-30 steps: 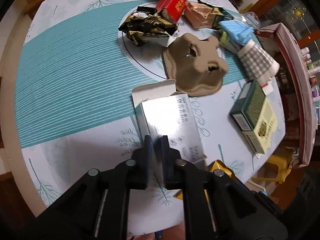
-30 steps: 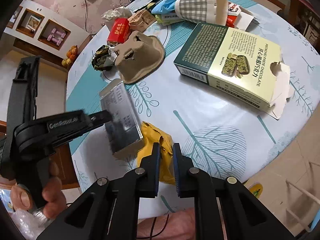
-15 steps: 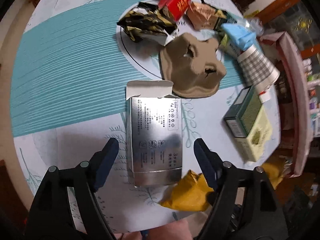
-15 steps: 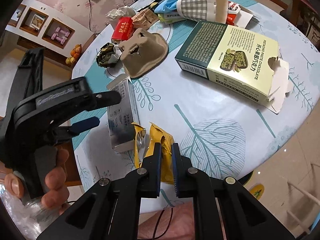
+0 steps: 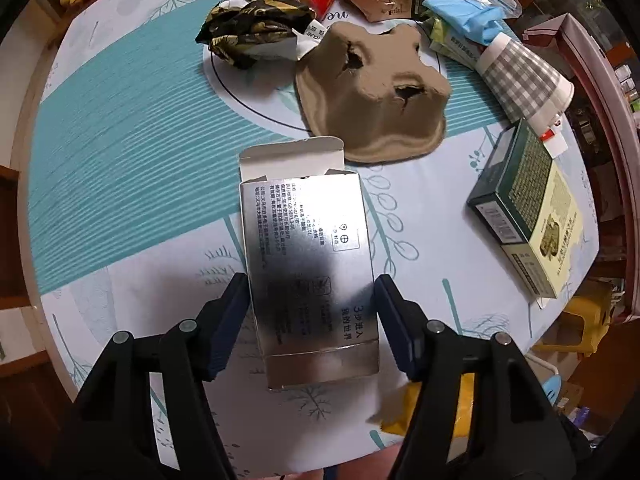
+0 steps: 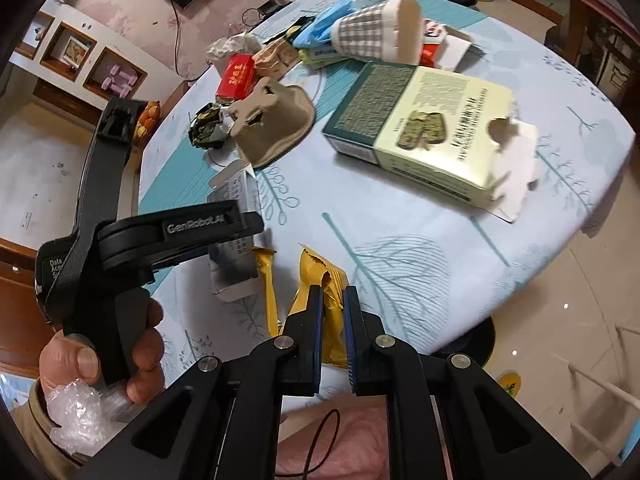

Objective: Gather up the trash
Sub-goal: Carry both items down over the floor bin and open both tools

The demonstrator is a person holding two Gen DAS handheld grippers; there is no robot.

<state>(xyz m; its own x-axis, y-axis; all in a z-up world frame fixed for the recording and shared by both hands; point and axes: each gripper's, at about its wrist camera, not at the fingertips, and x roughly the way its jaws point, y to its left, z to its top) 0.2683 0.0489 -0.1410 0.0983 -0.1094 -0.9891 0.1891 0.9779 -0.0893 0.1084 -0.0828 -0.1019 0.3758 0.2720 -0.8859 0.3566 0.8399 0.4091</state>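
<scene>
A: We log the silver carton in the lower middle of the left wrist frame, lying flat on the round table. Its long axis runs bottom to top of that frame, with a slight lean. The open flap end points up the frame toward the brown pulp tray; the closed end points down toward us.

B: Left gripper?

A: Pointing straight down over the carton's nearer half, one finger on each long side. The jaws have just been closing, with the carton between them. Both pads sit right at the edges, but we cannot tell if they press yet, so we record it as open around the carton.

B: Right gripper?

A: Nearly shut, clamped on the yellow wrapper in the lower middle of the right wrist frame, near the table's closer edge. A torn strip of the same yellow lies just left of it.

B: From that side?

A: The carton sits left of centre, mostly hidden behind the left gripper, which a hand holds.
</scene>
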